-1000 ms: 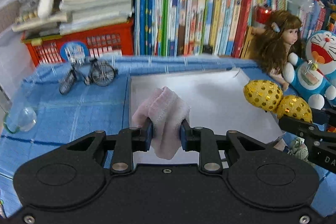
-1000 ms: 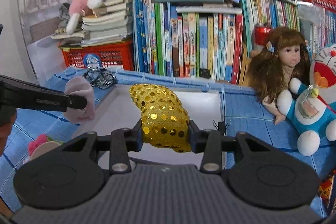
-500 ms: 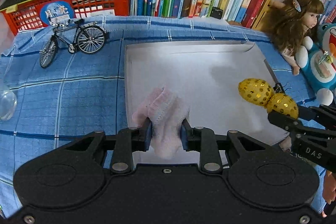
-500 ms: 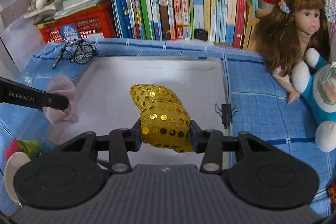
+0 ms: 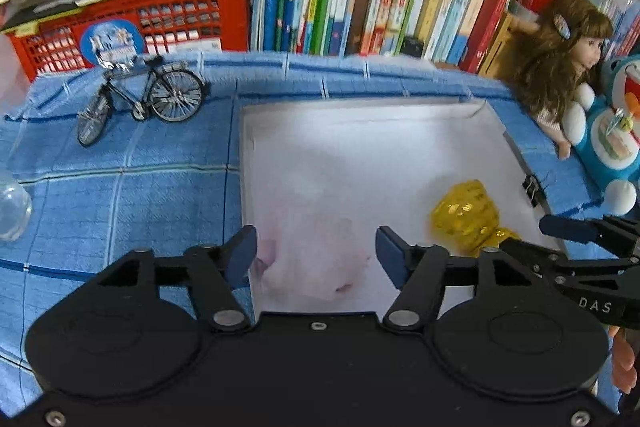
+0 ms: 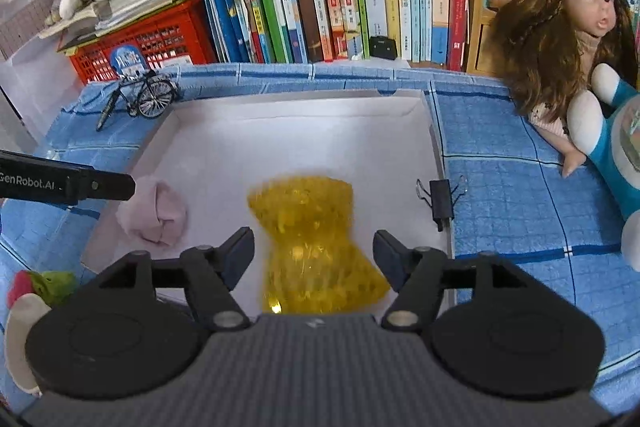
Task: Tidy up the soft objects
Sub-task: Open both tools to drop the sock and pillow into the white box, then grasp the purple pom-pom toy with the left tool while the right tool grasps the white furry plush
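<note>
1. My left gripper (image 5: 316, 247): jaws wide, holding nothing; pink cloth (image 6: 154, 213) lies in white tray (image 6: 304, 115), near-left edge.
2. My right gripper (image 6: 314, 247): jaws wide, holding nothing; gold sequin piece (image 6: 308, 227) near-centre.
3. Tray's far half bare; binder clip (image 6: 440, 199) on right rim.

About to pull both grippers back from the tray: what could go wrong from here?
1. The gold pouch lies between the open right gripper fingers; pulling back low could drag it.
2. The pink cloth lies near the tray edge under the open left gripper; a snag could pull it out.
3. The binder clip on the rim could catch a finger.
</note>
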{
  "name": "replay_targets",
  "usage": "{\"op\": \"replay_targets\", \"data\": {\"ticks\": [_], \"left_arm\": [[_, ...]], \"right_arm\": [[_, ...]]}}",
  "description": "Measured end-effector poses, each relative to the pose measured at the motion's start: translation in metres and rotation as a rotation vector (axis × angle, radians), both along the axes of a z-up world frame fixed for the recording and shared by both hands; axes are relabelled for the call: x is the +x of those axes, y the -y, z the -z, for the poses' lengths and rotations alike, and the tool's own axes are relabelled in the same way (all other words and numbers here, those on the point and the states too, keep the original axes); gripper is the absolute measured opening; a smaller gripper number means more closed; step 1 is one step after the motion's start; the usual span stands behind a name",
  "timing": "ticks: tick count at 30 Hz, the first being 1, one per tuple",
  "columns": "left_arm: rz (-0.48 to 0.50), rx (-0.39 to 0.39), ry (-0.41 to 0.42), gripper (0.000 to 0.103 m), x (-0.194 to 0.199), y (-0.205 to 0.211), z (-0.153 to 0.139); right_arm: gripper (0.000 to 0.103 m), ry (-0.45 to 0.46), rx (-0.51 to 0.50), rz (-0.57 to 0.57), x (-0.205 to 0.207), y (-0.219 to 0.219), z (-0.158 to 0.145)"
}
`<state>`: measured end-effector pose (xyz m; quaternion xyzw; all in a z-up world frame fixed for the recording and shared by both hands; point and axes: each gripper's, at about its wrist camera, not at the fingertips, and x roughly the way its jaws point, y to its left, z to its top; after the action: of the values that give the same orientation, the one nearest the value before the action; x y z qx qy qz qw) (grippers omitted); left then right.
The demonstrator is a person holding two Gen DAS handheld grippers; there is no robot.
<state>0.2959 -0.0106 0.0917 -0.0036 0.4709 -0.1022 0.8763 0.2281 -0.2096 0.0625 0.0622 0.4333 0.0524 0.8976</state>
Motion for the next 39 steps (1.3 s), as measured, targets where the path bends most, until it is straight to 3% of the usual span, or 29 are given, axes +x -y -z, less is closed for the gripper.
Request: {"op": "replay_targets", "data": {"ticks": [3,8,18,29,39], "left_arm": [[-0.002,-0.014,0.041,0.076,-0.013,-0.001,-0.012],[0.026,-0.012,0.126,0.080,-0.047,-0.002,-0.034],[0.088,0.004,0.315,0.088,-0.145,-0.003,-0.059],[0.018,-0.074,0.361,0.089,-0.231,-0.023,-0.019],[-0.043,-0.022,0.355,0.089,-0.264,-0.046,0.027]], "right_arm": [[0.083,0.025,0.011,-0.002,-0.006,0.001,-0.009],[0.086,0.090,0.038,0.001,-0.027,0.005,-0.027],[0.089,0.259,0.058,-0.018,-0.106,0.019,-0.056],[0.095,0.416,-0.007,-0.015,-0.198,0.018,-0.039],[0.096,0.448,-0.039,-0.005,-0.235,0.014,-0.010]]}}
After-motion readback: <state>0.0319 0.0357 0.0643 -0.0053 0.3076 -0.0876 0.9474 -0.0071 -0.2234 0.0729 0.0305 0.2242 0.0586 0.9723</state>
